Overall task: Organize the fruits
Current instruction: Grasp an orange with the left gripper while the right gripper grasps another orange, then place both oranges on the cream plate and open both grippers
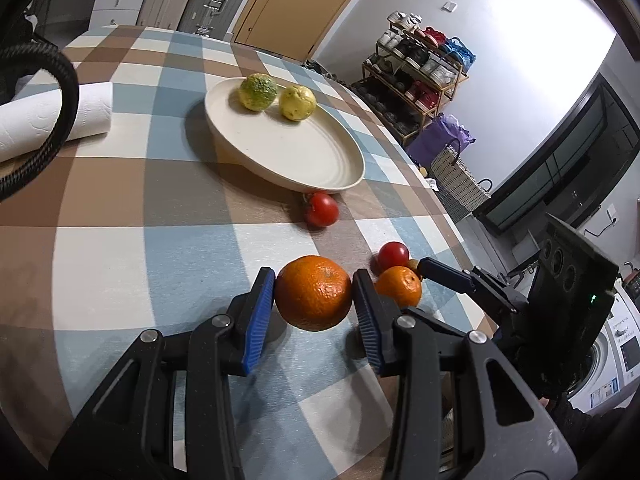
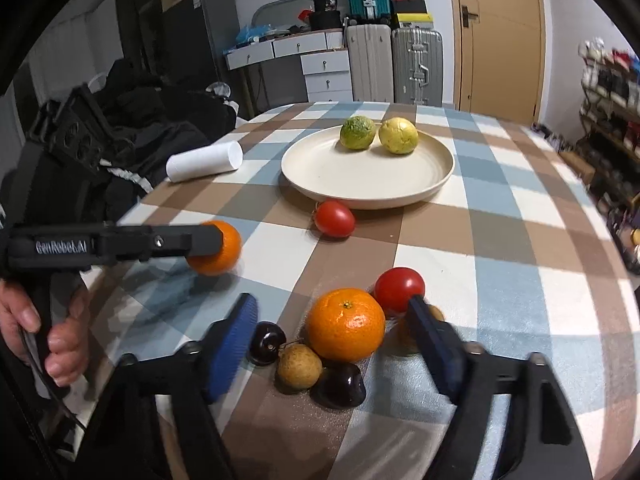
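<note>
My left gripper (image 1: 314, 286) is shut on a large orange (image 1: 314, 294) just above the checked tablecloth; in the right wrist view the same orange (image 2: 218, 250) shows at the tip of that gripper (image 2: 216, 240). My right gripper (image 2: 332, 308) stands open, its fingers on either side of a second orange (image 2: 346, 324) without touching it. A cream plate (image 1: 320, 160) (image 2: 320, 168) holds two yellow-green fruits (image 2: 357, 132) (image 2: 398, 135). One tomato (image 2: 334, 219) lies by the plate's near rim. Another tomato (image 2: 400, 290) lies behind the second orange.
Two dark cherries (image 2: 267, 342) (image 2: 339, 386) and a brown longan (image 2: 299, 366) lie in front of the second orange. A paper towel roll (image 2: 204, 160) lies at the table's left. A hand (image 2: 60, 336) holds the left gripper's handle. Black bags sit beyond the left edge.
</note>
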Motion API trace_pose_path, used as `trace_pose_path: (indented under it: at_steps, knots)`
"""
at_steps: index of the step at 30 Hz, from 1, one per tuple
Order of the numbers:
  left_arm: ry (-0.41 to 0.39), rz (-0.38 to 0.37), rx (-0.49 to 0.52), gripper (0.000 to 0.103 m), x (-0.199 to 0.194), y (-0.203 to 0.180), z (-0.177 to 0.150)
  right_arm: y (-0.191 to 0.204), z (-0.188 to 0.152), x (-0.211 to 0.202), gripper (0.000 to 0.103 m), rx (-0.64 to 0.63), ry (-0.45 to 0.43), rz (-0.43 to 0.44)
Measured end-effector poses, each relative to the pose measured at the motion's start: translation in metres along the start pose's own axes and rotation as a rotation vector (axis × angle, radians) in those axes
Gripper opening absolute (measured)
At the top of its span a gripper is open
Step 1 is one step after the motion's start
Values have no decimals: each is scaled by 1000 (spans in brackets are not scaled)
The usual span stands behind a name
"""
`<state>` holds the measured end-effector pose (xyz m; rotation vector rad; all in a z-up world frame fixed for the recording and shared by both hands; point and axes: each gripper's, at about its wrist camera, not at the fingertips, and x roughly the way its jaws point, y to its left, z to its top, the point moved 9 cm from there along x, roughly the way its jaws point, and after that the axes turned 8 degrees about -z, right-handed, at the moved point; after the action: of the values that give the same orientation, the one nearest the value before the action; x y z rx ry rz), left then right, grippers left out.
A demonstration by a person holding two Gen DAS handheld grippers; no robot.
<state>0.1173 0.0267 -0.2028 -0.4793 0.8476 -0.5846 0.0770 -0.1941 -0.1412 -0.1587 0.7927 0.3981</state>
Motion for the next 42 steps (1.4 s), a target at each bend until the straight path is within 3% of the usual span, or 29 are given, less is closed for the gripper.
trace_pose_path:
  at_steps: [6, 13, 28, 38, 42]
  knots:
    - [-32, 21, 3, 37, -11, 6, 5, 0, -3, 10, 44, -75, 30, -113]
    - [-41, 29, 4, 37, -14, 6, 9, -5, -3, 8, 42, -33, 22, -76]
    - [-70, 40, 3, 37, -11, 2, 33, -18, 24, -13, 41, 139, -92, 122]
    - [-83, 71, 13, 37, 7, 8, 72, -45, 74, -15, 41, 237, -165, 215]
    - [-93, 126, 43, 37, 15, 11, 94, -63, 101, -7, 41, 266, -181, 222]
